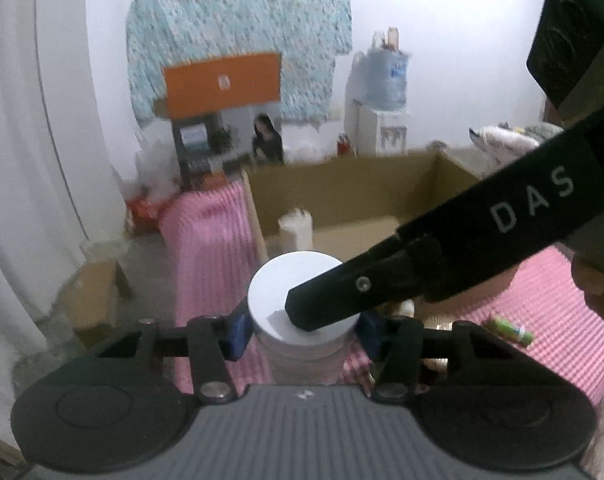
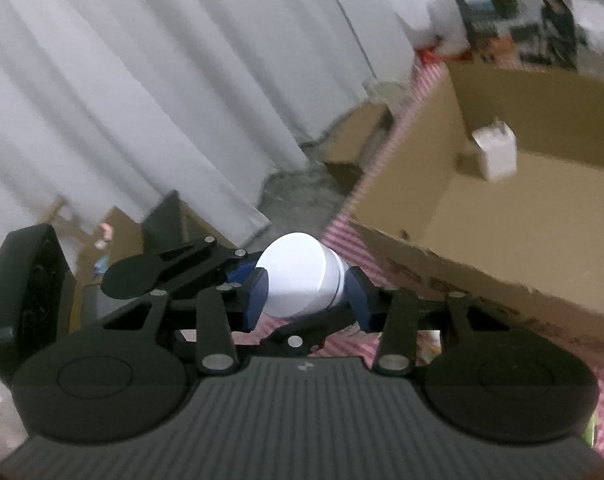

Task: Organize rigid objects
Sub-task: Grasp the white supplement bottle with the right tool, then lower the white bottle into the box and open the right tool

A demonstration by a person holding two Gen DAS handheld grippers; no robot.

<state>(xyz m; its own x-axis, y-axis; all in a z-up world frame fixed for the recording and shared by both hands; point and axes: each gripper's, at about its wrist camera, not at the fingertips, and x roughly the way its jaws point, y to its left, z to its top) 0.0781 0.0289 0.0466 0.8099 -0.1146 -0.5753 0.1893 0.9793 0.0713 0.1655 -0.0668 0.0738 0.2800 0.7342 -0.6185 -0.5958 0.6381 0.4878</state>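
Left tongs (image 1: 302, 330) and right tongs (image 2: 308, 294) both clamped white cylindrical plastic jar (image 1: 302, 296) | open brown cardboard box (image 1: 342, 200) at 12 o'clock | advice: release one grip first, carry level.

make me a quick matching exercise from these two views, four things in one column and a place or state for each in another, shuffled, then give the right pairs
Things:
1. white jar
2. small white bottle
3. cardboard box
4. orange box

Places or states:
A. stands inside the cardboard box
B. sits high in the background, in front of the patterned cloth
C. held between blue pads of both grippers
D. open-topped, on the pink checked cloth

Pairs: 1-C, 2-A, 3-D, 4-B
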